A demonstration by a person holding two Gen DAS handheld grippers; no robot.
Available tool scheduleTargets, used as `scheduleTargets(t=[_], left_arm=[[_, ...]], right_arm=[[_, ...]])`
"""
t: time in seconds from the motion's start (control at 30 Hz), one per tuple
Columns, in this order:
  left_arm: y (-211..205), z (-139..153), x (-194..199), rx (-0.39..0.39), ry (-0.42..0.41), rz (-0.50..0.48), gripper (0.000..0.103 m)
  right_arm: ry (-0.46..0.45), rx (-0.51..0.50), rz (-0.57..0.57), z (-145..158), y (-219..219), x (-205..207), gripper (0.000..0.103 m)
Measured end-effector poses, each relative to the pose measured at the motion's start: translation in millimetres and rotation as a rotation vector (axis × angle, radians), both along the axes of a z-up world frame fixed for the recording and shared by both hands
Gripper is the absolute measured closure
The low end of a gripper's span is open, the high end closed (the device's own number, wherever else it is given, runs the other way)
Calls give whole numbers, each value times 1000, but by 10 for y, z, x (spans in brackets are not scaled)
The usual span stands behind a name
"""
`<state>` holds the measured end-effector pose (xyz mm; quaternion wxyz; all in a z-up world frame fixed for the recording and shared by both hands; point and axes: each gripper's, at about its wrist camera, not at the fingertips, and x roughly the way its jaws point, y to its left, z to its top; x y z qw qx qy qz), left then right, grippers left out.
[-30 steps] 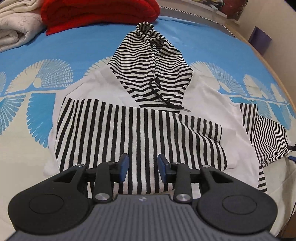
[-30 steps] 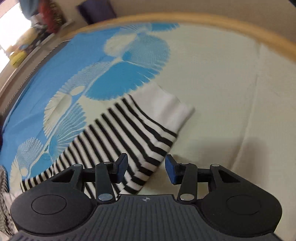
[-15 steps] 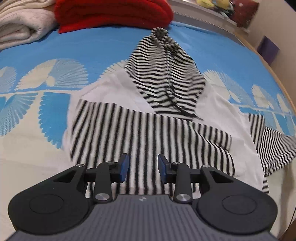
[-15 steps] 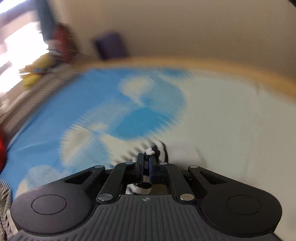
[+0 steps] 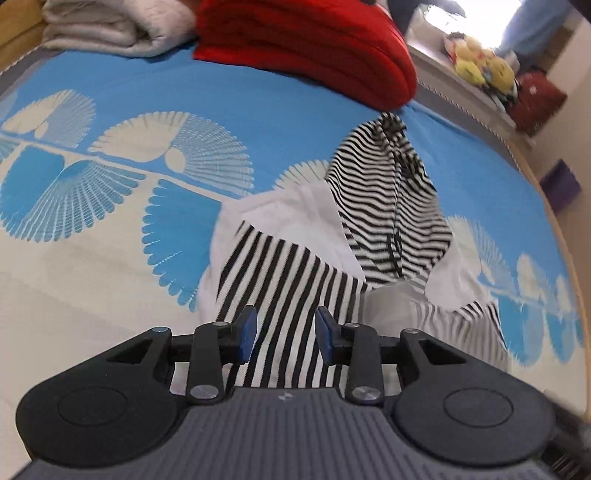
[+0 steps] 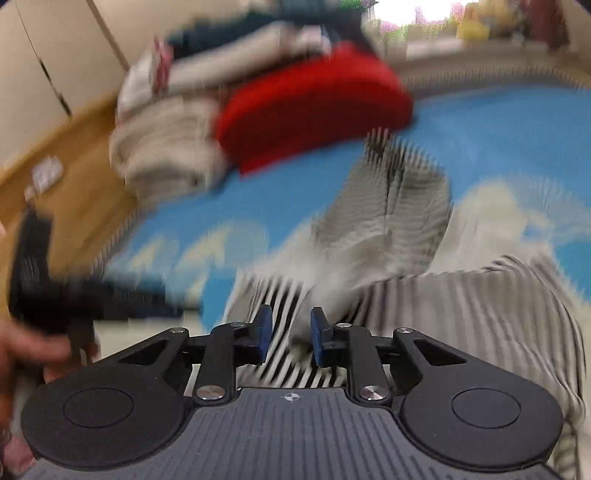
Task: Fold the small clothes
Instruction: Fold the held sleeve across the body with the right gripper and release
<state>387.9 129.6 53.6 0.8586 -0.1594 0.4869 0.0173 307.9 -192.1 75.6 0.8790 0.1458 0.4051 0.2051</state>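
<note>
Hoodie (image 5: 295,280) lies on the bed (image 5: 110,266) in front of you, black-and-white striped with plain white panels at the shoulders. Its striped hood (image 5: 384,192) points toward the far end, with a dark drawstring running down its middle. One striped sleeve (image 6: 480,306) is folded over the body on your right side; the right wrist view is badly smeared, so you cannot read how neatly it lies.

Your left gripper (image 5: 284,334) hangs over the lower striped part of the body, jaws apart with nothing between them; the cloth you see in the gap is below the blue pads (image 5: 248,332), not pinched. Your right gripper (image 6: 288,336) is over the same garment, near the folded sleeve, its jaws opening and standing apart. Striped cloth shows in that gap too, but the pads do not press on it.

In the right wrist view your left hand (image 6: 26,350) and its black tool appear at the left edge, blurred.

At the head of the bed a red folded blanket (image 5: 306,48) sits just beyond the tip of the hood, and a cream blanket (image 5: 118,22) lies beside it to the left. The bedcover is blue and cream with fan shapes. No container shows in either view. Soft toys (image 5: 480,66) sit on a ledge past the bed's far right corner.
</note>
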Motion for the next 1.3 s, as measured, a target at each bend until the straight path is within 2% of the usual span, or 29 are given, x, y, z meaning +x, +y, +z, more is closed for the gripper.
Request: scheduleTargets(t=[0.1, 0.23, 0.3, 0.5, 0.8, 0.9, 0.97, 1.03, 1.17, 1.23, 1.3], left_arm=[[34, 0, 28, -24, 1, 13, 65], [-38, -146, 73, -15, 38, 3, 65], [-77, -252, 96, -16, 61, 3, 65], [-210, -549, 154, 17, 120, -14, 65], [-254, -988, 210, -8, 225, -15, 65], [-321, -1091, 226, 3, 245, -20, 72], [-392, -1061, 225, 49, 220, -30, 97], [-446, -934, 197, 102, 167, -45, 97], [-407, -572, 17, 129, 102, -17, 98], [-312, -482, -99, 127, 108, 29, 98], [-236, -533, -158, 109, 154, 61, 96]], right_arm=[[94, -57, -125, -10, -90, 44, 70], [183, 31, -363, -166, -485, 146, 69], [237, 1, -444, -265, -625, 211, 66], [251, -85, -435, -350, -840, 376, 65], [277, -43, -516, -266, -1226, 475, 60], [287, -41, -522, -270, -1284, 475, 57], [312, -36, -526, -323, -1295, 485, 56], [346, -35, -529, -394, -1290, 485, 56], [397, -37, -570, -514, -1264, 432, 56], [420, -39, -593, -583, -1248, 391, 56], [458, -56, -597, -682, -1219, 363, 56]])
